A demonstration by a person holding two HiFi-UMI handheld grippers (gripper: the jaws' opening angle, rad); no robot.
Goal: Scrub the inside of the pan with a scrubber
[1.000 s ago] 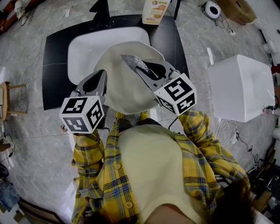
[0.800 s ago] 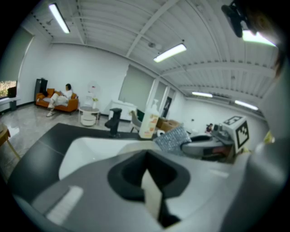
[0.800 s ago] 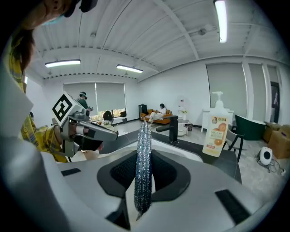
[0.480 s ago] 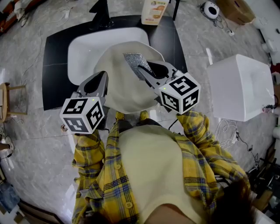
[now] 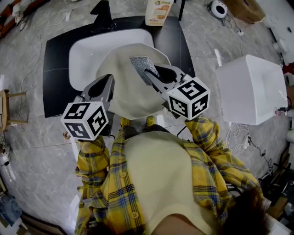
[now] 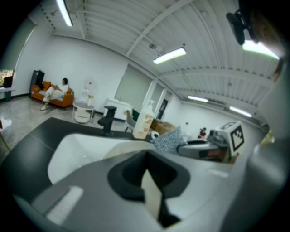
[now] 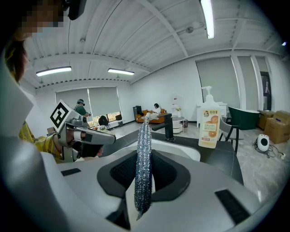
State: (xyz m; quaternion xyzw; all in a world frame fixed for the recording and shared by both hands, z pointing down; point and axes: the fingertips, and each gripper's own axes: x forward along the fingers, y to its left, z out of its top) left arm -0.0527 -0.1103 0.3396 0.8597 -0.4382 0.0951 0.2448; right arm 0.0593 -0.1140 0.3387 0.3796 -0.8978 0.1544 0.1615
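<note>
Two grippers work over one pan. At the left, the left gripper (image 5: pixel 106 81) is clamped fully shut on the near left rim of the cream pan (image 5: pixel 131 94), with a thin cream edge pinched between its pads. It has scarcely shifted in the last second, and the pan keeps its tilt above the white sink (image 5: pixel 85 53).

Toward the middle, the change is in the scrubber (image 5: pixel 141 64). A second ago it showed as a narrow slanted sliver; now it shows a broad, squarish silver face against the pan's upper part. The right gripper (image 5: pixel 150 73), closed tight on the scrubber, has rolled at the wrist with little travel. I judge this to be a scrubbing stroke under way, with the pad being turned flat to the surface. Whether it presses on the pan, no view settles.

For room, at the left the black counter (image 5: pixel 55 69) runs past the sink's rim, and the pan overhangs the basin's near right corner. The faucet (image 5: pixel 102 13) and the soap bottle (image 5: pixel 158 11) stand at the far edge, well apart from the scrubber, so strokes away from the person have space. The two grippers sit near each other across the pan, so leftward strokes are the tight ones. At the right a white box (image 5: pixel 252 89) stands well apart from the right gripper.
</note>
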